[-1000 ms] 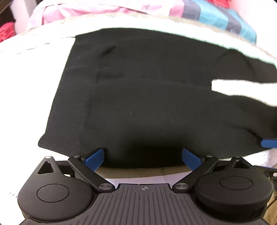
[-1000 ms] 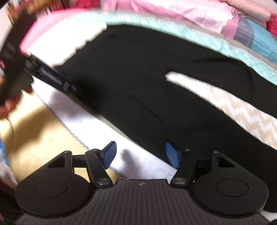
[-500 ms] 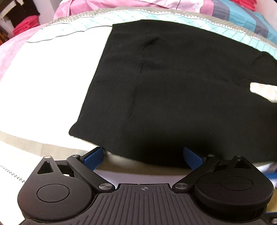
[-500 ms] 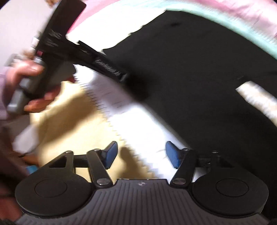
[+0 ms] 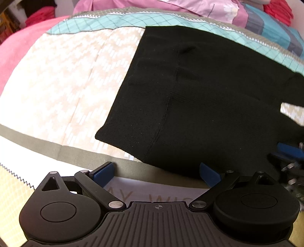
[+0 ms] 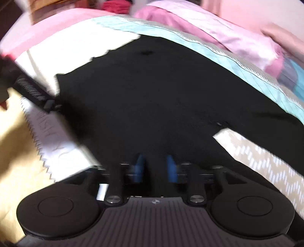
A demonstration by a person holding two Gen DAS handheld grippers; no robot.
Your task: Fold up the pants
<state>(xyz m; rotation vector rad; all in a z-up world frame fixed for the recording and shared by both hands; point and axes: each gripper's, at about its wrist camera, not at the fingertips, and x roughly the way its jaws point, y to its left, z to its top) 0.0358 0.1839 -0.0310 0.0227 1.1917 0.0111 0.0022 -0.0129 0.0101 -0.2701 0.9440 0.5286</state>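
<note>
Two hand-held grippers over one pair of black pants point(image 5: 199, 98), spread flat on a bed with a patchwork quilt point(image 5: 62, 91) of cream zigzag, teal grid and grey bands. Left hand-held gripper point(image 5: 157, 173) released, blue fingers point(image 5: 103, 171) wide apart, hovering just short of the near hem of the waist end; left finger over the grey band, right finger at the fabric's edge, nothing between them. Waistband corner lying just ahead and slightly left of centre, a vertical seam running away from it up the cloth. Right hand-held gripper point(image 6: 155, 167) seen through motion blur, blue fingers point(image 6: 139, 167) drawn close together with black cloth filling the narrow gap between them, so seemingly clenched on the near edge of the pants point(image 6: 161, 91), below the crotch where the two legs split off to the right. Same right-hand tool glimpsed at the far right of the left view, against the fabric. Pink bedding point(image 5: 171, 5) heaped beyond the quilt.
</note>
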